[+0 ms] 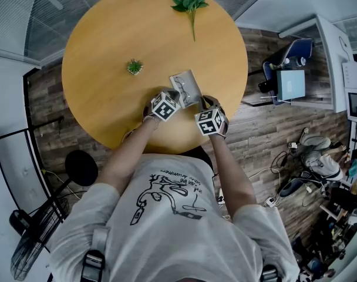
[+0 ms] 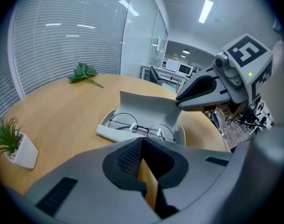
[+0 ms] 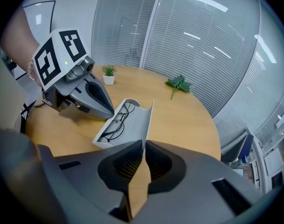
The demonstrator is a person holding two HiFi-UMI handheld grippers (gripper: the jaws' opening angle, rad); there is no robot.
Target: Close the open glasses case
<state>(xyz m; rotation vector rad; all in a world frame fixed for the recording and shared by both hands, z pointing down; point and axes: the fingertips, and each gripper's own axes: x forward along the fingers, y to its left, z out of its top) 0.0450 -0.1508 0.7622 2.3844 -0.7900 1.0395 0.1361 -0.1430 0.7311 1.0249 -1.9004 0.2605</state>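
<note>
Jaws of left gripper [image 2: 142, 141] and right gripper [image 3: 144, 143] closed, empty; glasses case [image 2: 149, 107] open.

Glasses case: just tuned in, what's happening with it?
A person holds a gripper in each hand over the table. The case lies open, lid up, glasses inside. The left gripper and right gripper, both shut and empty, sit at opposite ends of the case; whether either touches it is unclear. The lid isn't closed yet.
</note>
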